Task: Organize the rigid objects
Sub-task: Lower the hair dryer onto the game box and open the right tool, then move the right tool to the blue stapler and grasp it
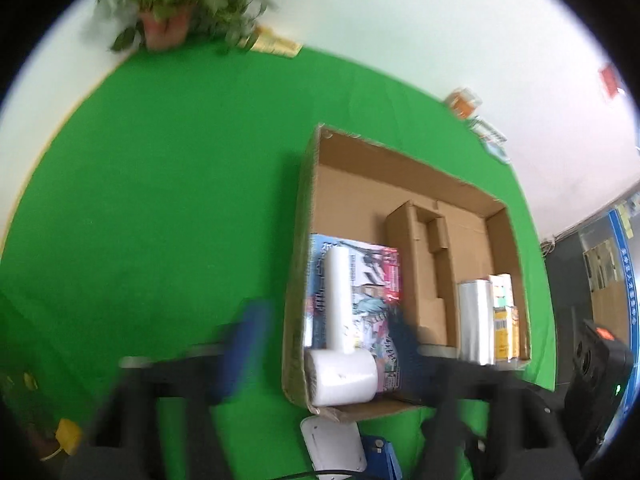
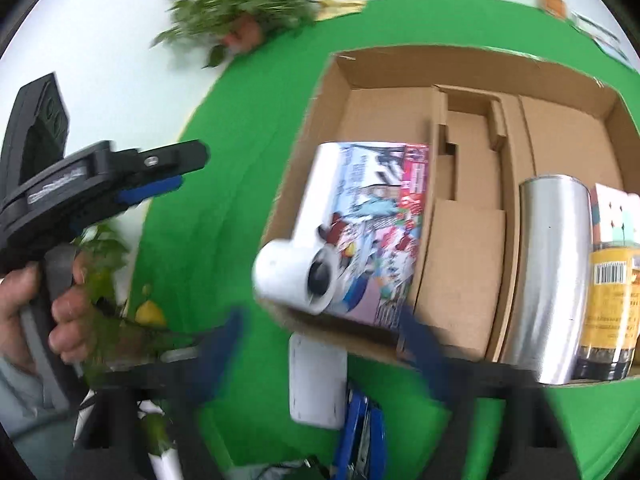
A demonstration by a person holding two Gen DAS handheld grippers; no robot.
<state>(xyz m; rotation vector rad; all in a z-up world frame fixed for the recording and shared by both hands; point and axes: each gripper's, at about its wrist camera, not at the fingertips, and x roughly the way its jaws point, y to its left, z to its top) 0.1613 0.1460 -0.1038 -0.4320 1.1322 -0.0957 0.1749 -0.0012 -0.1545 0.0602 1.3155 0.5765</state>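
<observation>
An open brown cardboard box (image 2: 344, 80) sits on the green table (image 1: 160, 200), and it's filling up: a colourful printed flat package (image 2: 384, 220) lies in its left section with a white handheld dryer-shaped device (image 2: 298, 272) on top, barrel at the near wall, handle pointing away. A folded cardboard insert (image 2: 468, 208) runs down the middle. On the right, a shiny silver cylinder (image 2: 552, 280) lies beside a yellow-labelled dark bottle (image 2: 608, 304) and a small pale carton (image 2: 612, 212). Outside, by the near wall, rest a white rounded flat device (image 2: 318, 384) and a blue stapler-like tool (image 2: 362, 440). The left claw (image 2: 188, 168), gripped in a hand (image 2: 44, 308), hangs over the table left of the box, clenched on nothing. The right claw (image 2: 320, 344) tilts down over the box's near edge, blue fingers (image 2: 420, 344) parted, nothing visibly pinched.
</observation>
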